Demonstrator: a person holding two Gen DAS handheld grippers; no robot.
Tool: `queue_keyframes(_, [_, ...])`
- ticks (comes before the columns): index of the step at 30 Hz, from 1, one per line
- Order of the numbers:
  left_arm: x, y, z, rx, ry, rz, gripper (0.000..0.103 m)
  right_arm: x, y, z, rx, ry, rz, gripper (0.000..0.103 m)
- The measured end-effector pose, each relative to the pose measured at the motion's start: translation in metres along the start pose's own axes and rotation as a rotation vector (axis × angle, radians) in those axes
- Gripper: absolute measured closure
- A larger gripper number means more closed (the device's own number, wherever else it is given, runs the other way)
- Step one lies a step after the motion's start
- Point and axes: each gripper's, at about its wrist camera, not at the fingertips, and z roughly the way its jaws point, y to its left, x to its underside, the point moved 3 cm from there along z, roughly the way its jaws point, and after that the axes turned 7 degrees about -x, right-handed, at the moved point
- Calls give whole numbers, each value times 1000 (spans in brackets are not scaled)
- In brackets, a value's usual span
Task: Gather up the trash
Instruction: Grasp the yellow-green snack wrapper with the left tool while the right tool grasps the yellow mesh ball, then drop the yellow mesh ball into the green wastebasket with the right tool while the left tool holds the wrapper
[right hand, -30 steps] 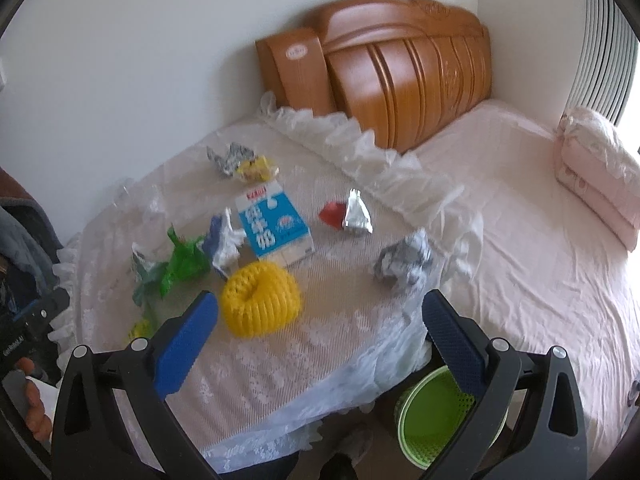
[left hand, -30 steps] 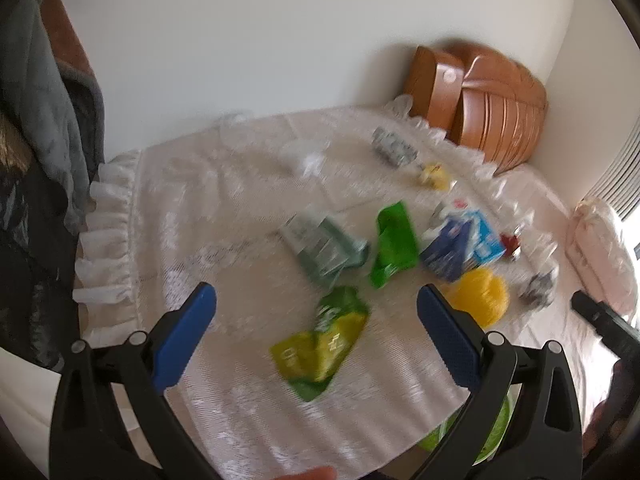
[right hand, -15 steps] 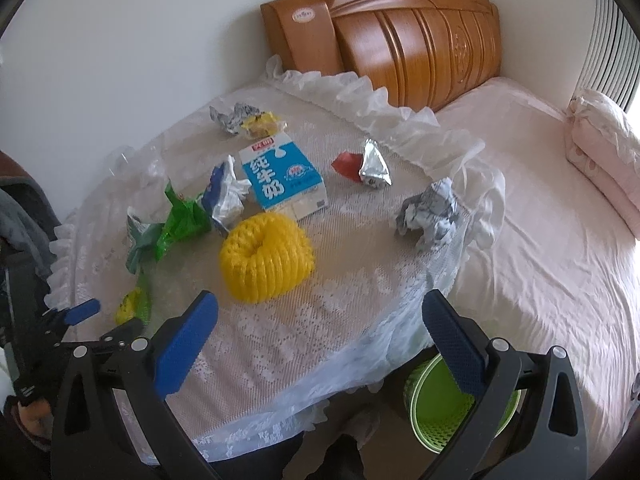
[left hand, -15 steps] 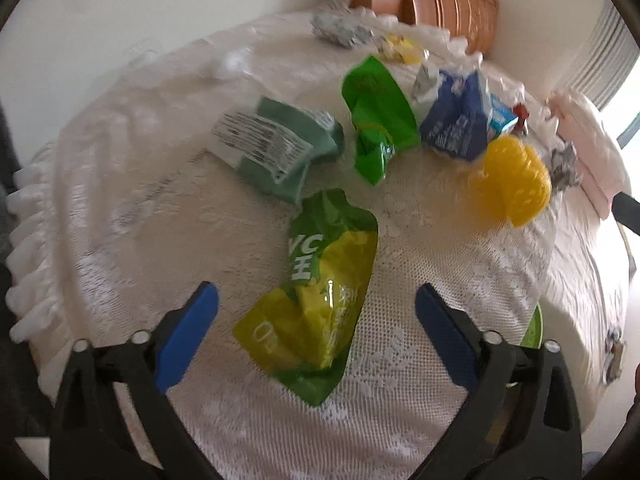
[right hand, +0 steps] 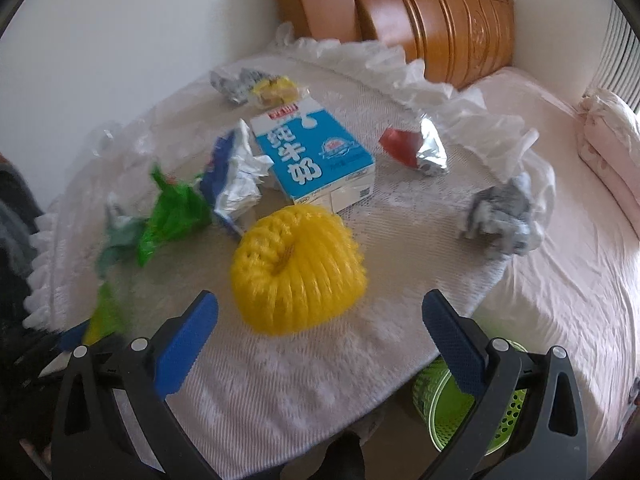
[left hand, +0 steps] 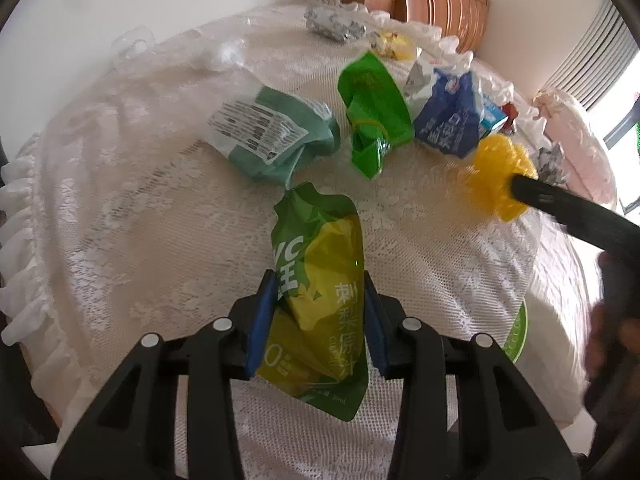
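My left gripper (left hand: pixel 320 284) is shut on a green and yellow drink pouch (left hand: pixel 320 280) that lies on the lace-covered round table (left hand: pixel 160 216). My right gripper (right hand: pixel 320 312) is open and empty, just in front of a yellow foam fruit net (right hand: pixel 298 270). Behind the net lie a blue milk carton (right hand: pixel 314 156), a crumpled blue and silver wrapper (right hand: pixel 234 172) and a green wrapper (right hand: pixel 176 212). The green waste basket (right hand: pixel 452 404) stands on the floor below the table's near right edge.
A teal packet (left hand: pixel 272 136), a green bag (left hand: pixel 372 120), a red and silver wrapper (right hand: pixel 416 148), crumpled grey paper (right hand: pixel 500 216), and grey and yellow wrappers (right hand: pixel 256 84) lie on the table. A pink bed (right hand: pixel 560 240) and wooden headboard (right hand: pixel 432 20) are to the right.
My left gripper moved forward and closed on the drink pouch. My right gripper came down closer to the yellow foam net and stayed open.
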Motion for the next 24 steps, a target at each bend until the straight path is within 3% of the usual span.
queue_keyframes(3, [-2,3,-6,-11,-21,15,63,-2,2,12,4,5,11,3])
queue_keyframes(5, [-4,5,-10,-14,-30,16,63,-1,2,16,-25,17,18,26])
queue_keyframes(6, [-4,7,-12,-13,-36,14,63,1,1,17,-49,32,26,32])
queue_keyframes(11, [-6,6,-21,-5,-57,8,63,10,-1,6,-121,39,35,50])
queue_keyframes(19, [-2,-10,-35,1,-83,20,63,15,0,-31,-245,-9,27,50])
queue_keyframes(24, [-5,-38,-44,19,-107,85,63,16,-14,-47,-248,-45,17,50])
